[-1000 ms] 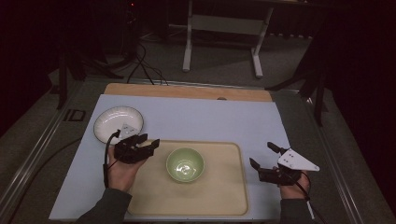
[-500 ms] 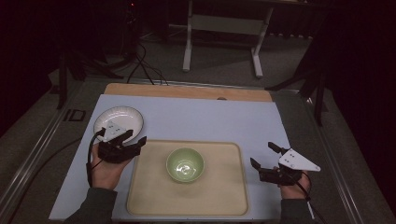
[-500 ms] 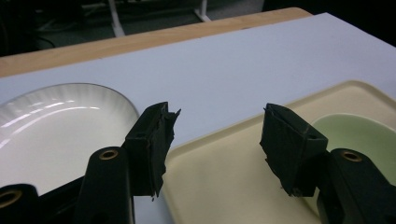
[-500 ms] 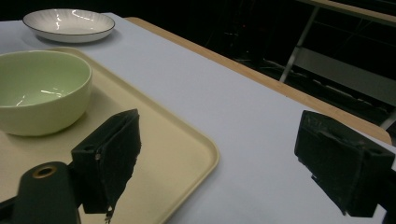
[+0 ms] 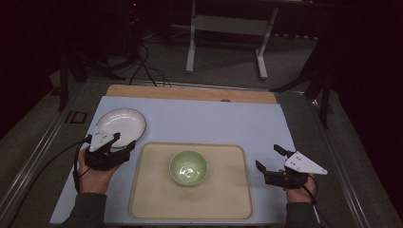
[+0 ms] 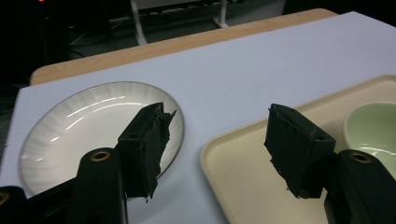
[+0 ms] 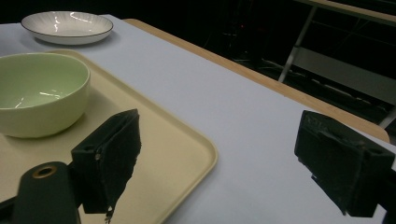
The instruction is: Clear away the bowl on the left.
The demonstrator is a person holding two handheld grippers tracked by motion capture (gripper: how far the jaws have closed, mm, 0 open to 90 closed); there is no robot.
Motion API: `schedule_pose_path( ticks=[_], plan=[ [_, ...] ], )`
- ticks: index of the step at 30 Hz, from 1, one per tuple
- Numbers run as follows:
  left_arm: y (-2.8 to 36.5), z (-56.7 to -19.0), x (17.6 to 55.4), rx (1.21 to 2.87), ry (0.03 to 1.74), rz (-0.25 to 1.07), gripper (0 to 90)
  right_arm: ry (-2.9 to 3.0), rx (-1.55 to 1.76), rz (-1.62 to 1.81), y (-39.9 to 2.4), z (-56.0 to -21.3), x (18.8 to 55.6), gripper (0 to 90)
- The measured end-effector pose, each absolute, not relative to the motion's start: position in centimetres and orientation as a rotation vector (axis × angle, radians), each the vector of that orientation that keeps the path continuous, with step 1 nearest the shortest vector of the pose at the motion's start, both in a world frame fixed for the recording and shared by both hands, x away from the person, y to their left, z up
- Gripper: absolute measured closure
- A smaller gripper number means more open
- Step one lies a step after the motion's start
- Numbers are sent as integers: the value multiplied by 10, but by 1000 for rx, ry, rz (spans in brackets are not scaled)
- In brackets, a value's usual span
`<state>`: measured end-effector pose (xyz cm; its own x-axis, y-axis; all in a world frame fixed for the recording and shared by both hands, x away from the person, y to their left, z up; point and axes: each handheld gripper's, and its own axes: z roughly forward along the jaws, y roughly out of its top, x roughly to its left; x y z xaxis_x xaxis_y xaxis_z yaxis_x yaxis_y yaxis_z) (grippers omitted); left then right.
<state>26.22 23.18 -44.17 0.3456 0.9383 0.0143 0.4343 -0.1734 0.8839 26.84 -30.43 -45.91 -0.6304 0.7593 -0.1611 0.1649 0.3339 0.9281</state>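
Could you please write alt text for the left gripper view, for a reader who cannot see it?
The left gripper, jaws open, points between a white plate on its left and a beige tray on its right. A green bowl sits on the tray.

Ribbed white plate (image 5: 119,124), dark-rimmed, upright and empty, just beyond tray's (image 5: 147,204) far-left corner.

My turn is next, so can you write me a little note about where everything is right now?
Left tool: open, holding nothing, at the near edge of the white plate.
Right tool: open, holding nothing, right of the tray.
Done: green bowl sits in the tray.
Left: probably the plate, which sits on the table mat beyond the tray's left corner; the left tool looks closest.
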Motion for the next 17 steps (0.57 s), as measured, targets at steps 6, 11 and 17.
schedule_pose_path(
  ticks=[6, 11, 17],
  plan=[
    [244, -447, 253, 1726, 1254, 831, 340, 2008, 810, 1299, -305, -459, 268, 139],
    [254, -447, 244, 1687, 1275, 880, 333, 2001, 824, 1298, -306, -459, 268, 138],
    [266, -452, 234, 1666, 1312, 907, 334, 1978, 840, 1315, -311, -458, 266, 139]
  ],
)
